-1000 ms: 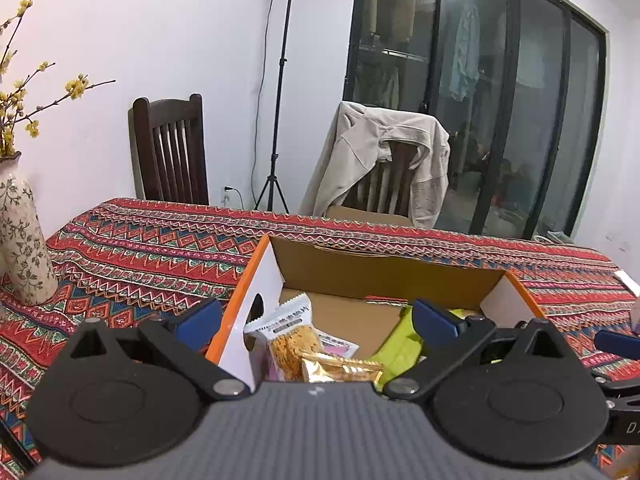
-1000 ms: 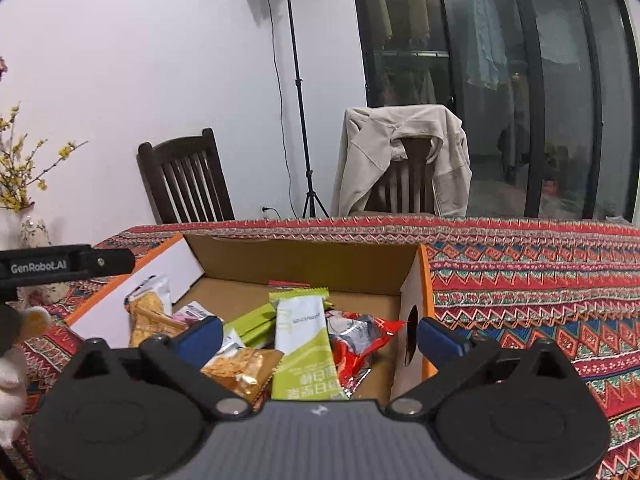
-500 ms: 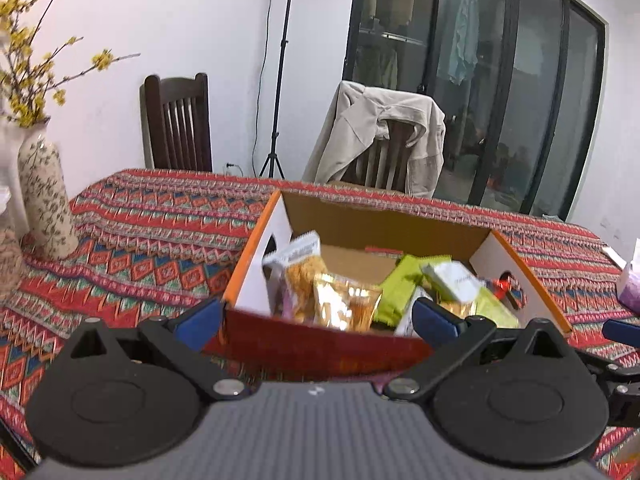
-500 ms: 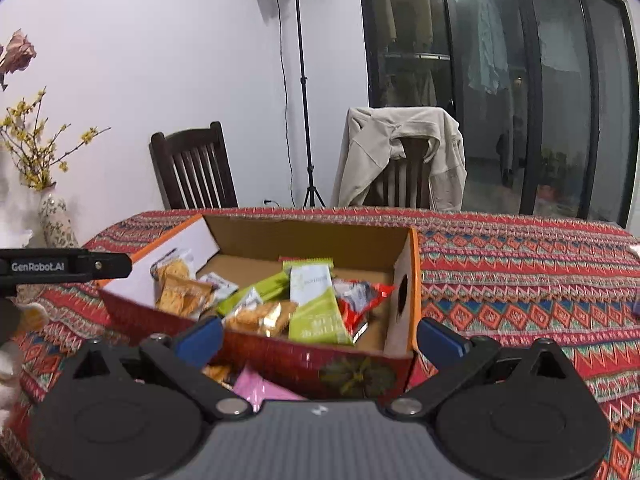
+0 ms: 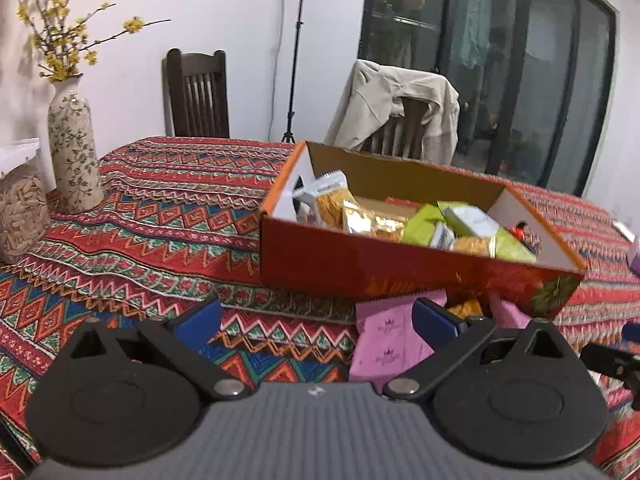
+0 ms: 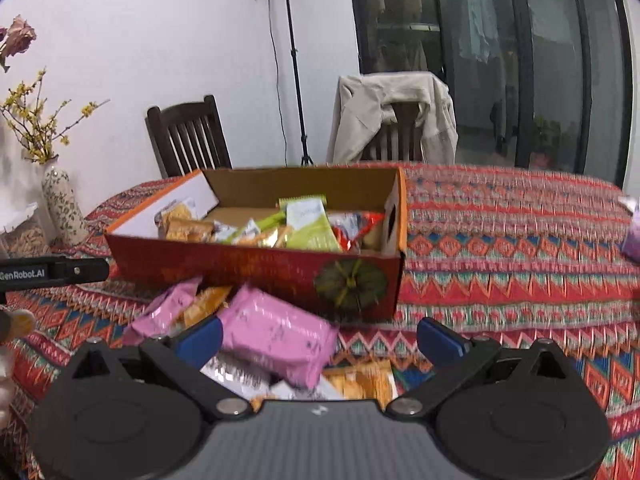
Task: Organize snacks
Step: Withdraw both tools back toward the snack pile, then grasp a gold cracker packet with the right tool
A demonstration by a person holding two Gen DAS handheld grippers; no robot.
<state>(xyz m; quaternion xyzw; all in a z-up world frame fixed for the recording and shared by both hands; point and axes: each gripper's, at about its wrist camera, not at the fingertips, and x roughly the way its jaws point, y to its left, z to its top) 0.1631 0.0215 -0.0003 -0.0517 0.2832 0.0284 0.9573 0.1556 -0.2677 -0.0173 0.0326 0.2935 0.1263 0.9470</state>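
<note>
Right tool [image 6: 318, 340] spread wide and empty, low over the desk [image 6: 500, 248], left tool [image 5: 316, 320] likewise wide and empty; best move is to drop the right one over a single pink packet [image 6: 276, 332], pinch its flat faces, and avoid raking the loose pile. That packet lies just beyond the right tool's left finger, with orange packets [image 6: 360, 380] under and beside it, another pink packet [image 5: 388, 344] at the left tool's right finger, and the part-filled snack box [image 6: 256, 268] just beyond the pile.
</note>
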